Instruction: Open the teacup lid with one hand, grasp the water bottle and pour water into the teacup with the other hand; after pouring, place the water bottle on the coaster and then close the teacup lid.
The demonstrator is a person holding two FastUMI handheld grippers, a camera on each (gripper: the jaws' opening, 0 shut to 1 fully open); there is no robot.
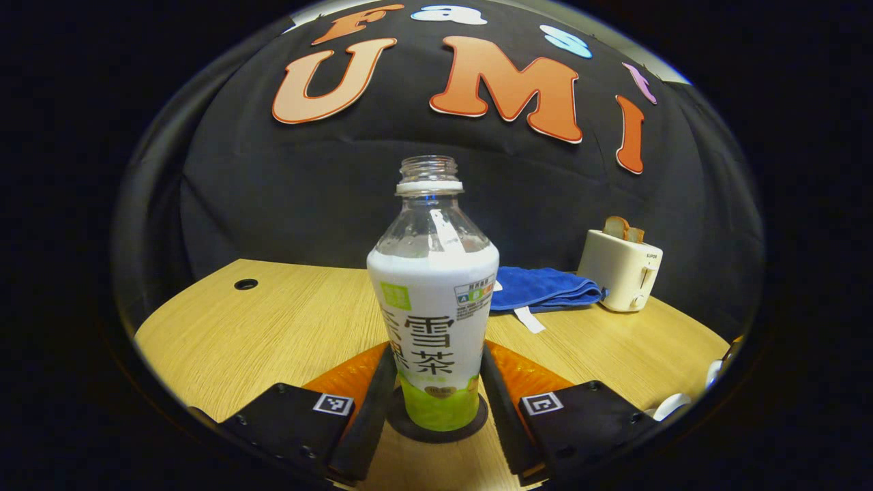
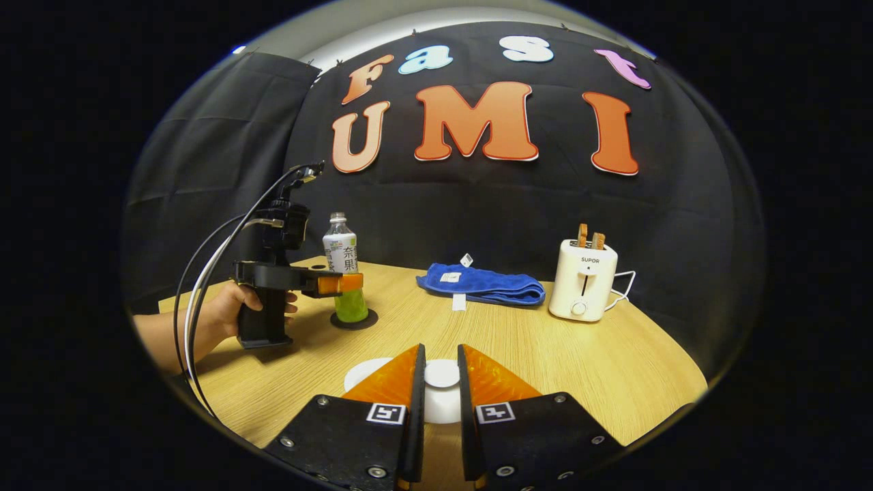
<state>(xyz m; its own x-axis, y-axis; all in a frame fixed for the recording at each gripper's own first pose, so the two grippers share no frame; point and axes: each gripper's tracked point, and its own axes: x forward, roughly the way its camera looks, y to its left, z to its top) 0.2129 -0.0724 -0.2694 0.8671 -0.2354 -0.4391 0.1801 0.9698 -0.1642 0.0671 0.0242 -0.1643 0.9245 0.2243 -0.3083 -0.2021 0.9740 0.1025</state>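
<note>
The uncapped water bottle (image 1: 433,320) stands upright on a dark round coaster (image 1: 409,428). My left gripper (image 1: 438,372) holds it low on the label, both fingers pressing its sides. In the right gripper view the same bottle (image 2: 341,256) stands at the left on its coaster (image 2: 365,320), with the left gripper (image 2: 341,283) and a hand (image 2: 228,310) beside it. My right gripper (image 2: 441,375) is shut on the knob of the white teacup lid (image 2: 442,374). The white teacup (image 2: 440,408) lies below the lid, mostly hidden by the fingers. Its saucer (image 2: 365,372) peeks out at the left.
A folded blue towel (image 2: 481,285) lies at the back of the wooden table (image 2: 614,368). A white toaster (image 2: 582,279) with bread slices stands to its right, its cord trailing behind. A cable hole (image 1: 245,284) sits in the table's far left.
</note>
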